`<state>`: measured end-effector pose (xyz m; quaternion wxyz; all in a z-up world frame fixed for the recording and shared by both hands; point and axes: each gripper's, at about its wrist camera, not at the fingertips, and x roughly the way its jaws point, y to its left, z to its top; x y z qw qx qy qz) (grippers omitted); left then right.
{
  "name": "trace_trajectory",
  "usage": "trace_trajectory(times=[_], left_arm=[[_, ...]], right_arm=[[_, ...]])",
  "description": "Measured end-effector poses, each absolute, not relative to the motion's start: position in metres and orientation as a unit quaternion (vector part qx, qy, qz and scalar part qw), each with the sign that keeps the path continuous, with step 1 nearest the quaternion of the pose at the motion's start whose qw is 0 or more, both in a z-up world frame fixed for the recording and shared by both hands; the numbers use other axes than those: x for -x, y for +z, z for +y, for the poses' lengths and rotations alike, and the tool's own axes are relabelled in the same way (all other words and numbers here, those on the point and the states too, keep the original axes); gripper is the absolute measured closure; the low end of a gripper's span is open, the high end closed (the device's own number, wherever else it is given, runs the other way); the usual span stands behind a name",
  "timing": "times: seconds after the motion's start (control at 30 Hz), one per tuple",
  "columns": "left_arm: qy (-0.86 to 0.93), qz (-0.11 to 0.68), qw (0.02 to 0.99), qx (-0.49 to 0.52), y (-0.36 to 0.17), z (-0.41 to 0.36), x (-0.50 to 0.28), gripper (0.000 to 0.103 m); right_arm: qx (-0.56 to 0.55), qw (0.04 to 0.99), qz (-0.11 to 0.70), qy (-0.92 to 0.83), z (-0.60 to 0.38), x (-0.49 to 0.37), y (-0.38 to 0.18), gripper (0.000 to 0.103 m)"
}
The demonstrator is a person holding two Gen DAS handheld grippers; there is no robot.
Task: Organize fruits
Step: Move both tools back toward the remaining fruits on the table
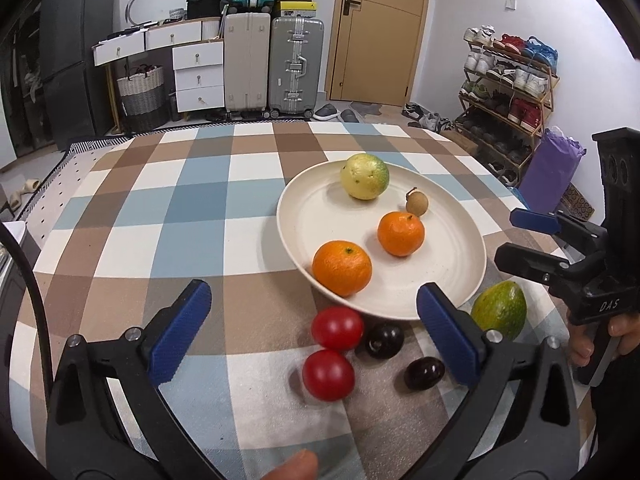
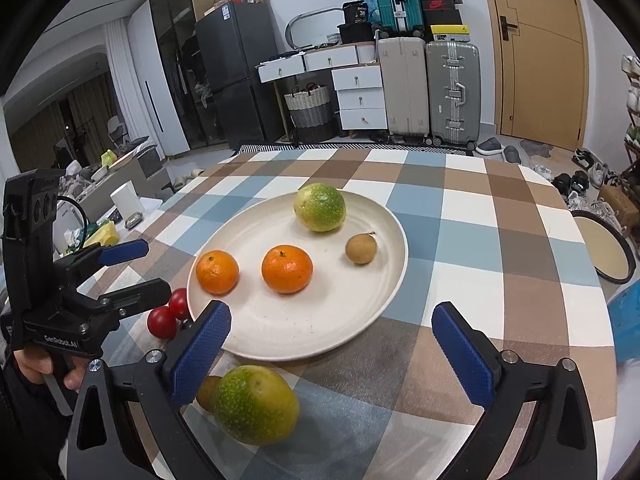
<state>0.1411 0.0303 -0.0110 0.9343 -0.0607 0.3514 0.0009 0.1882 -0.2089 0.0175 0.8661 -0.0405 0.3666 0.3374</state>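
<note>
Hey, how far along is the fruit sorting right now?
Done: four fruits sit on the plate. In hand: nothing; the left gripper and right gripper are both open and empty. Left on the cloth: two tomatoes, two dark plums and a green fruit.

Light: bright, even, from overhead.
Shadows: soft, short, under fruit on plate (image 1: 460,248).
Glare: faint sheen on tomatoes (image 1: 337,327).
Focus: sharp centre; fingertip (image 1: 294,466) at bottom edge blurred.
Distortion: strong fisheye bending, black vignette at corners.
</note>
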Motion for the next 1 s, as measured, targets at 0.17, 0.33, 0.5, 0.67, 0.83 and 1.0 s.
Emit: trace_trajectory(times=[0.17, 0.33, 0.5, 0.67, 0.83, 1.0], left_arm=[[0.000, 0.358, 0.932, 0.058, -0.015, 0.035, -0.133, 0.000], [0.002, 0.370, 0.928, 0.053, -0.022, 0.036, -0.126, 0.000], [-0.010, 0.385, 0.921, 0.054, -0.026, 0.034, -0.127, 0.000], [-0.016, 0.399, 0.916, 0.043, -0.032, 0.028, -0.130, 0.000], [-0.015, 0.416, 0.909, 0.031, -0.039, 0.023, -0.134, 0.000], [-0.017, 0.420, 0.907, 0.028, -0.041, 0.022, -0.135, 0.000]], right_arm=[[0.047, 0.861, 0.365, 0.350, -0.208, -0.182, 0.019, 0.000], [0.069, 0.856, 0.371, 0.354, -0.205, -0.173, 0.016, 0.000], [0.088, 0.844, 0.381, 0.366, -0.204, -0.163, 0.010, 0.000], [0.091, 0.834, 0.399, 0.370, -0.204, -0.164, 0.003, 0.000], [0.090, 0.827, 0.409, 0.376, -0.204, -0.165, -0.001, 0.000], [0.085, 0.817, 0.421, 0.385, -0.203, -0.166, -0.005, 0.001]])
